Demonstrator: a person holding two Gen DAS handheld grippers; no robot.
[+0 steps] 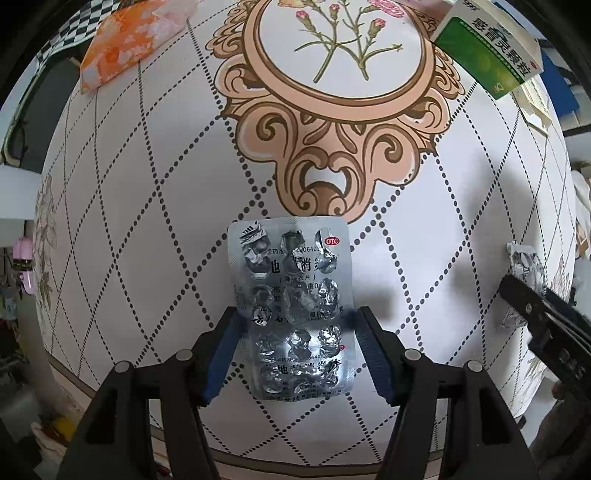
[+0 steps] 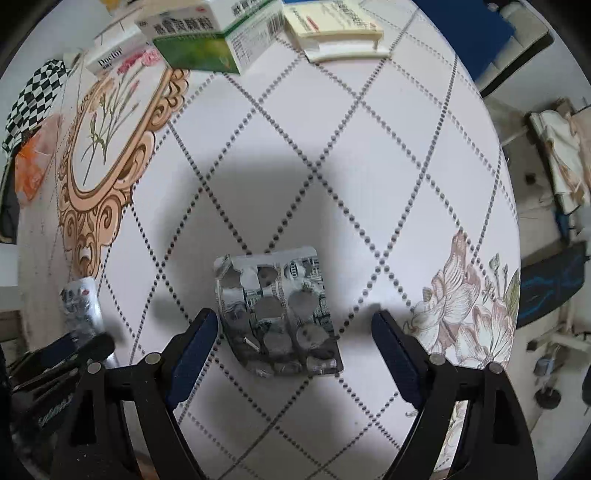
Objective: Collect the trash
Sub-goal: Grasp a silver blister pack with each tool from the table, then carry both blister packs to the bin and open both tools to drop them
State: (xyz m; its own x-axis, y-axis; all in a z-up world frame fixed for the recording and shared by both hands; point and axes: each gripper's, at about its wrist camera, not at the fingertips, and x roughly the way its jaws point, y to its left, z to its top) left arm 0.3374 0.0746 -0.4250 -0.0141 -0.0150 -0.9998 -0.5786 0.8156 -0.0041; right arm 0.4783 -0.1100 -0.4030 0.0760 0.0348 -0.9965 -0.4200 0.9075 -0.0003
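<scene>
A flat silver blister pack [image 1: 290, 310] with burst pockets lies on the patterned table [image 1: 147, 221]. My left gripper [image 1: 297, 312] points down over it, open, with one finger at each long edge of the pack. A second, crumpled blister pack [image 2: 277, 314] printed like a banknote lies under my right gripper [image 2: 294, 314]. This gripper is open too: its left pad is close to the pack's edge and its right pad stands well clear. Each view catches the other gripper at its side: the right gripper [image 1: 535, 314] and the left gripper [image 2: 66, 354].
A green-and-white medicine box [image 2: 207, 44] stands at the far side, with a small white box [image 2: 110, 59] and a pale yellow box [image 2: 332, 29] beside it. An orange packet [image 1: 125, 48] and a checkered cloth [image 2: 33, 96] lie near the far left rim.
</scene>
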